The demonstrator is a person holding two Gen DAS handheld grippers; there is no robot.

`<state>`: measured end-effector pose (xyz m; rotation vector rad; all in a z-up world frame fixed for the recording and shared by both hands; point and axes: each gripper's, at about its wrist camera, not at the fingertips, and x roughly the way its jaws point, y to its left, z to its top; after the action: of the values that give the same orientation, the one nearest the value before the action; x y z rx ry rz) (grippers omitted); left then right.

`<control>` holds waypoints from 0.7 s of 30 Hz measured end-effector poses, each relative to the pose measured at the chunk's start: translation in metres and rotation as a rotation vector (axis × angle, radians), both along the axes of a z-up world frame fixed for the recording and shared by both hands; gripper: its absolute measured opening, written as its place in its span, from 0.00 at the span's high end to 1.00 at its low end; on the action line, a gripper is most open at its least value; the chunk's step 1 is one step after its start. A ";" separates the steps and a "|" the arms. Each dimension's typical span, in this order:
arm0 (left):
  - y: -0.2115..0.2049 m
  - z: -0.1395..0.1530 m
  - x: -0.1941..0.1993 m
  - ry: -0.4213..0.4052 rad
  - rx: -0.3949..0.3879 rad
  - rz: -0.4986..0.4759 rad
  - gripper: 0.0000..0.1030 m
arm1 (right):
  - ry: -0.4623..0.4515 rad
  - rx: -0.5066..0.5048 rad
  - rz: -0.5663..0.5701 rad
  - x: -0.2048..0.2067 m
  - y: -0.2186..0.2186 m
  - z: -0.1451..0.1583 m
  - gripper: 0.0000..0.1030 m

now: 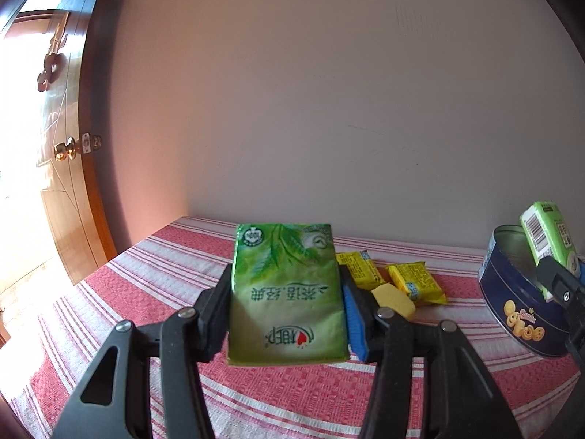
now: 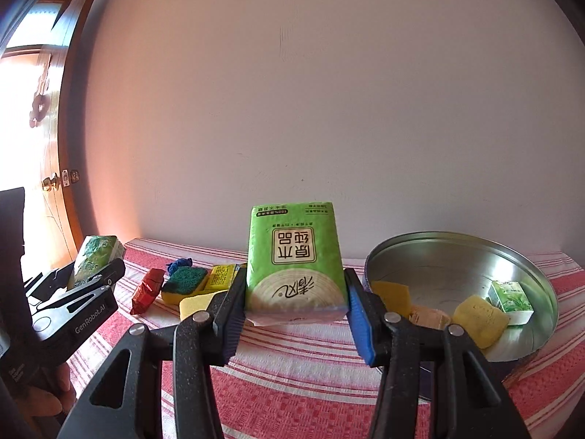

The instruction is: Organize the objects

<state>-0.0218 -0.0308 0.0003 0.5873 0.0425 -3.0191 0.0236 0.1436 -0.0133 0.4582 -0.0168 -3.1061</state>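
your left tongs (image 1: 287, 314) clench a green tea tissue pack (image 1: 287, 292) above the table (image 1: 109, 292); your right tongs (image 2: 294, 307) clench a light-green tissue pack (image 2: 295, 259) beside the cookie tin (image 2: 457, 252), which already holds a small tissue pack (image 2: 512, 298) and sponges (image 2: 479, 320). snack packets (image 1: 416, 281) and a scouring sponge (image 2: 184, 283) are left on the table.

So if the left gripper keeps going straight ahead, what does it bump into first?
Probably nothing on the table: the left gripper, shut on the green tissue pack, points past the striped tablecloth toward the bare wall. Depth is unclear.
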 end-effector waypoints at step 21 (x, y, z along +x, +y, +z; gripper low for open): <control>0.116 0.010 -0.008 -0.010 0.056 -0.139 0.49 | 0.025 -0.014 -0.093 0.012 0.100 0.017 0.49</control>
<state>-0.0296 0.0855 0.0107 0.6358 0.0903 -3.1579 0.0357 0.2439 0.0034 0.4301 -0.0613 -3.2001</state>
